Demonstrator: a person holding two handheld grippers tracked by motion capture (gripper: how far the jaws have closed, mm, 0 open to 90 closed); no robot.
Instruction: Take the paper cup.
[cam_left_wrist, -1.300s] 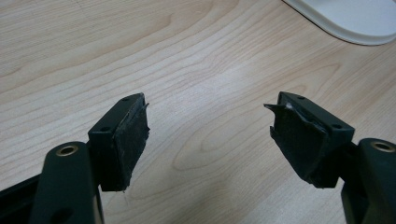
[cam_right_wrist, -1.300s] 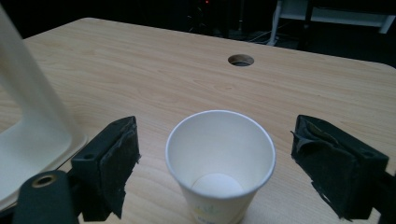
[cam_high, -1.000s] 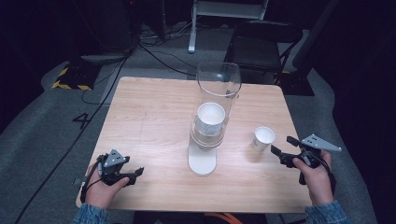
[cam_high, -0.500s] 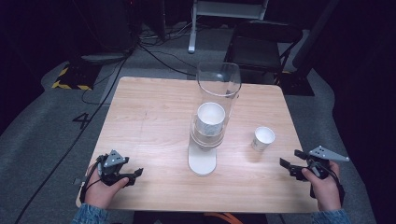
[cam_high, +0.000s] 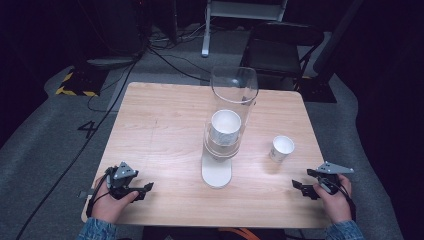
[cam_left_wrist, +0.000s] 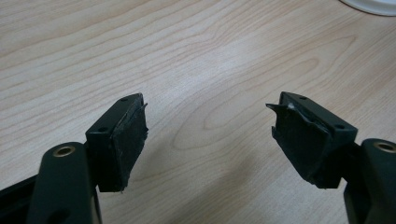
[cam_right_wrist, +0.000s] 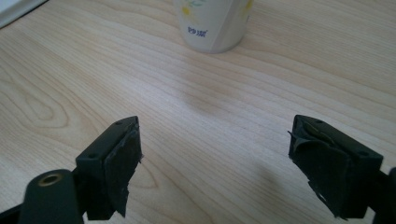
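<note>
White paper cup (cam_high: 282, 148) stands upright, ahead of our right gripper (cam_high: 303, 184), whose empty jaws, just reopening, gape.

Small white paper cup (cam_high: 282, 148) (floral print on its side) stands upright on the table's right part

high view: up above the near edge, looking forward and down over the whole tabletop (cam_high: 165, 130)
left gripper view: low, super close to the wood
right gripper view: low too, facing the paper cup (cam_right_wrist: 212, 23)
shared: that cup (cam_high: 281, 148), same wood
</note>
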